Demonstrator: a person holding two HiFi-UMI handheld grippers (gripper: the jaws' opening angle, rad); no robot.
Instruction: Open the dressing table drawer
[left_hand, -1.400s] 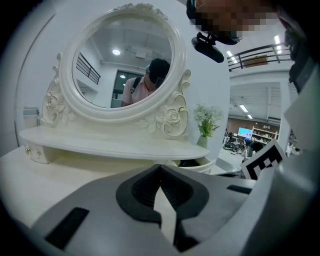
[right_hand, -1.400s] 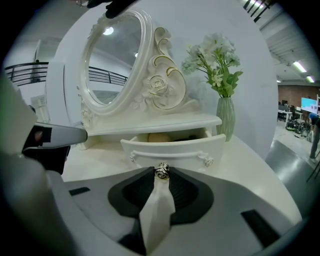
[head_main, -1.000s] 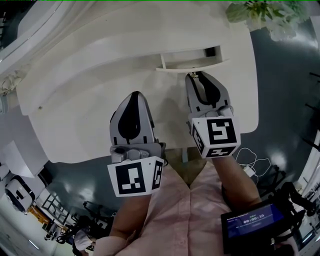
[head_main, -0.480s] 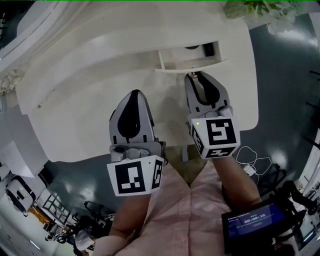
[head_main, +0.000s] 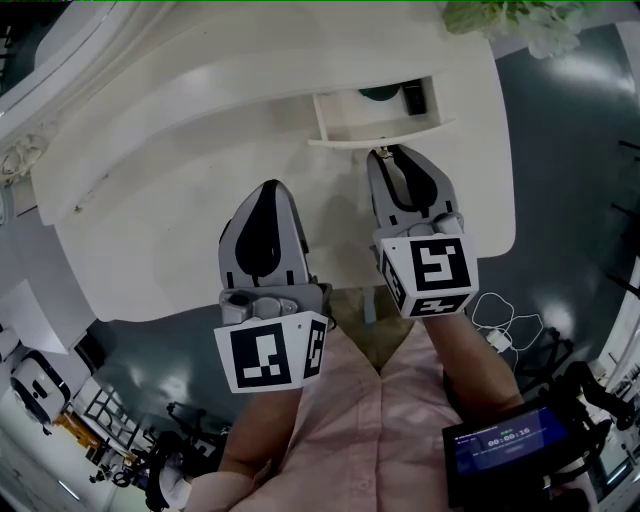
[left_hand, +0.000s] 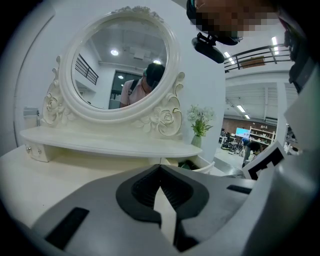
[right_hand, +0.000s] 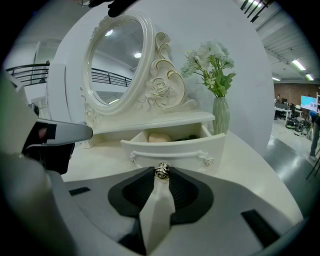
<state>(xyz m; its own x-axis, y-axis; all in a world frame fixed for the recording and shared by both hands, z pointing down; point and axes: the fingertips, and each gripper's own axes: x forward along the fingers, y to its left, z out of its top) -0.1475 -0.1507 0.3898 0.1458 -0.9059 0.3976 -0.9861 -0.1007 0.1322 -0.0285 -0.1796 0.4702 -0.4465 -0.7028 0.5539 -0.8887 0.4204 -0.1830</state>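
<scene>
On the right, the drawer is sliding further out, right gripper pinching its knob; left gripper idling, jaws pressed together.

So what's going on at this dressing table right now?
A person with a gripper in each hand is opening the drawer of the dressing table. The right gripper is shut on the drawer's small metal knob, and the drawer stands partly open, with a pale rounded thing showing inside. The left gripper hangs beside it over the dressing table, jaws together, holding nothing.
</scene>
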